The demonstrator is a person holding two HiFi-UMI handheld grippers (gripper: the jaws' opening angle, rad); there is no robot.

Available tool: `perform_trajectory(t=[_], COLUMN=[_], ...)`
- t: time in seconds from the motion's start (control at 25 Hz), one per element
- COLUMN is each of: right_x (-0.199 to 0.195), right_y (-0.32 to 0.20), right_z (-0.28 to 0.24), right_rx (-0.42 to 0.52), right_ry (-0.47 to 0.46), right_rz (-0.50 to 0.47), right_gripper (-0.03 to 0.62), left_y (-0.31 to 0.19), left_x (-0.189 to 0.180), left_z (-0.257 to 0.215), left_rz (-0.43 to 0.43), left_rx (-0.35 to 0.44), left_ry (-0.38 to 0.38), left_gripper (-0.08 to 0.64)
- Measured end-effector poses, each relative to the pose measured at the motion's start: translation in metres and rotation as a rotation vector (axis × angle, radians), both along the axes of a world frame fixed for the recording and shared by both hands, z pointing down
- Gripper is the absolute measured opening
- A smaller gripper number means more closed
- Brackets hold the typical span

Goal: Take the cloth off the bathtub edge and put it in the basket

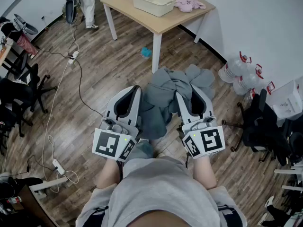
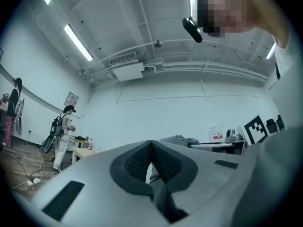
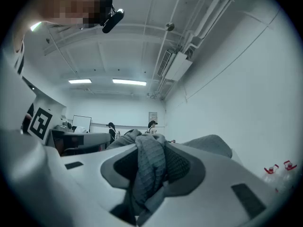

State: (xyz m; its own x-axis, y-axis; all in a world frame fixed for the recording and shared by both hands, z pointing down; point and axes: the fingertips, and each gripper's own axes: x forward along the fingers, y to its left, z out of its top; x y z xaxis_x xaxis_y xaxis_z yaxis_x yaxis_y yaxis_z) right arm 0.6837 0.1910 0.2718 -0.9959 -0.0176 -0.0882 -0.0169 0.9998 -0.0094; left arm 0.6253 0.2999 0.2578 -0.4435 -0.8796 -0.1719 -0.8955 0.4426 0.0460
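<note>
A grey cloth (image 1: 165, 91) hangs bunched between my two grippers, above the wooden floor. My left gripper (image 1: 135, 91) is shut on the cloth's left edge. In the left gripper view a dark fold of cloth (image 2: 160, 190) runs down between the pads of the left gripper (image 2: 151, 148). My right gripper (image 1: 187, 91) is shut on the right side. In the right gripper view a thick ribbed fold of cloth (image 3: 147, 174) fills the gap in the right gripper (image 3: 152, 148). A white basket (image 1: 151, 7) stands on a wooden table (image 1: 125, 6) far ahead. No bathtub is in view.
A pink cloth (image 1: 188, 4) lies on the table beside the basket. A small blue thing (image 1: 146, 52) lies on the floor by the table leg. Water bottles (image 1: 236, 72) stand at the right wall. Black chairs (image 1: 19, 93) and cables (image 1: 52, 122) are on the left. A person (image 1: 87, 4) stands at the back.
</note>
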Motion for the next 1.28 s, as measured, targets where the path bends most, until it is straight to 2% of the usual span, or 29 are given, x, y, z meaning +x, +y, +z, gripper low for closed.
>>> perform_trajectory(t=[0.28,0.56,1.04,1.28], right_x=[-0.001,-0.027,-0.110,-0.146], right_y=[0.004,0.002,-0.013,-0.020], right_z=[-0.001,-0.002,0.006,0.004], right_rx=[-0.005,-0.006,-0.007,-0.067], right_ry=[-0.008,-0.010,0.001,-0.022], right_rz=[0.004,0.010,0.073,0.100], right_gripper=[0.135,0.135,0.137,0.137], left_y=[0.004,-0.002,-0.014,-0.015], left_x=[-0.003,-0.028,-0.119,-0.165], left_z=[0.000,0.000,0.003,0.004], left_rz=[0.003,0.019,0.056,0.069], left_rx=[-0.003,-0.009,0.004,0.001], left_ry=[0.003,0.002,-0.003,-0.008], left_gripper=[0.014,0.014,0.014,0.014])
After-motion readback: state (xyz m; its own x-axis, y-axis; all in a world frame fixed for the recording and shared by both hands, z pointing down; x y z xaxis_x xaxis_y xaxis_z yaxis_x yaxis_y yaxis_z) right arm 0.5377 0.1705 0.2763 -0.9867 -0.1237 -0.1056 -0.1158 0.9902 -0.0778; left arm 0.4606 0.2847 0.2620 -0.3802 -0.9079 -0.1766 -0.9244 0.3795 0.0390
